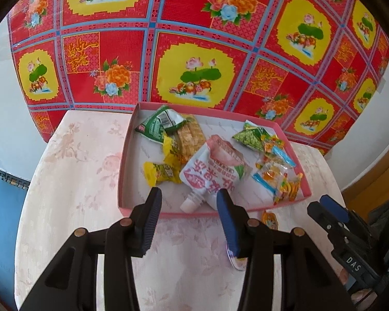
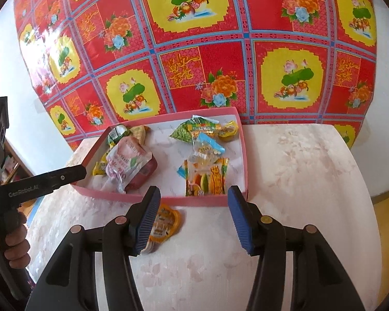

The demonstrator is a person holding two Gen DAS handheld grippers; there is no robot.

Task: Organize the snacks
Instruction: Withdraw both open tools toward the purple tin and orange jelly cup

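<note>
One orange jelly cup (image 2: 165, 220) left outside on the pale tablecloth (image 2: 298, 181), just in front of the pink tray (image 2: 242, 155) already holding the other snacks. Right gripper (image 2: 194, 216) spread wide and empty near it, seemingly poised for that last pickup; left gripper (image 1: 188, 221) likewise spread, empty.

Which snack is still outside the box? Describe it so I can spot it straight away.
Find the pink box on the pale floral table. Just in front of its near wall lies a small orange jelly cup, beside the right gripper's left finger. It is the only snack on the tabletop; all the others lie inside the box.
</note>
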